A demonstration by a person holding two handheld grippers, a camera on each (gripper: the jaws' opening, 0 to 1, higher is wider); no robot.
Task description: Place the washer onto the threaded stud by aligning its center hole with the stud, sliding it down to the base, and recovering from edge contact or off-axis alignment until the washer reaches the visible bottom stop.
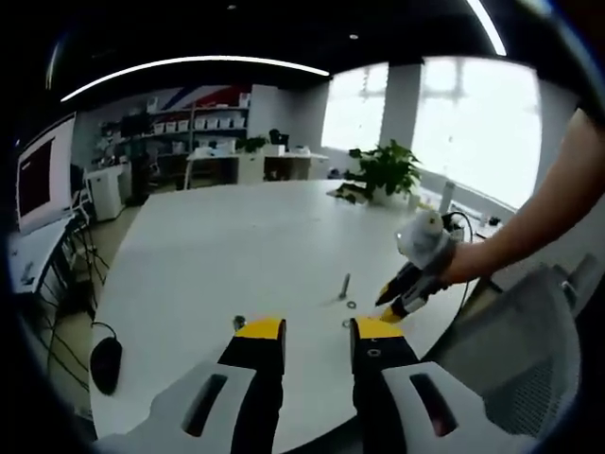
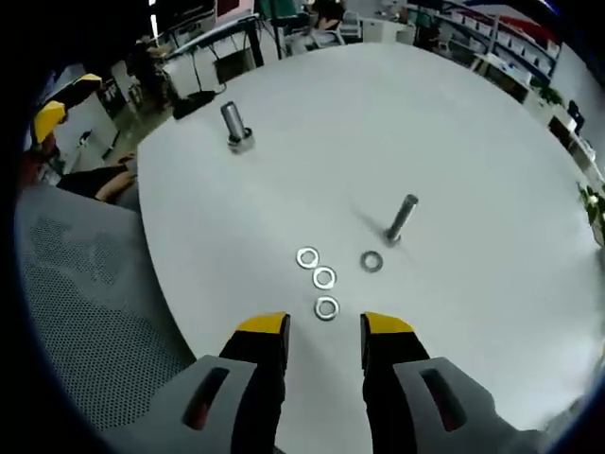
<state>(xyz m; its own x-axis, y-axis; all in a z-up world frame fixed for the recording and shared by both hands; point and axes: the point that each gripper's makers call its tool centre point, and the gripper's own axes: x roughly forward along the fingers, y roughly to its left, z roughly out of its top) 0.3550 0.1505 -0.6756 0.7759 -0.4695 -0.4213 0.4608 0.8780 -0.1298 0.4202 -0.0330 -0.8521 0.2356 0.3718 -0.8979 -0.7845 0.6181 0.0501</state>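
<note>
A thin threaded stud (image 2: 401, 219) stands upright on the round white table (image 2: 473, 123). One washer (image 2: 371, 261) lies flat beside its base. Three more washers lie in a short row: (image 2: 307, 256), (image 2: 324, 277) and the nearest (image 2: 326, 308), just ahead of my right gripper (image 2: 324, 326), which is open and holds nothing. In the left gripper view the stud (image 1: 344, 286) and a washer (image 1: 352, 305) sit ahead of my open, empty left gripper (image 1: 319, 331). The right gripper (image 1: 395, 305), held by a person's hand, hovers low just to the right of the stud.
A thicker bolt (image 2: 234, 126) with a nut at its base stands farther along the table. A black mouse (image 1: 106, 362) lies near the table's edge. Mesh office chairs (image 2: 85, 312) (image 1: 529, 350) press against the rim. A potted plant (image 1: 383, 170) stands at the far side.
</note>
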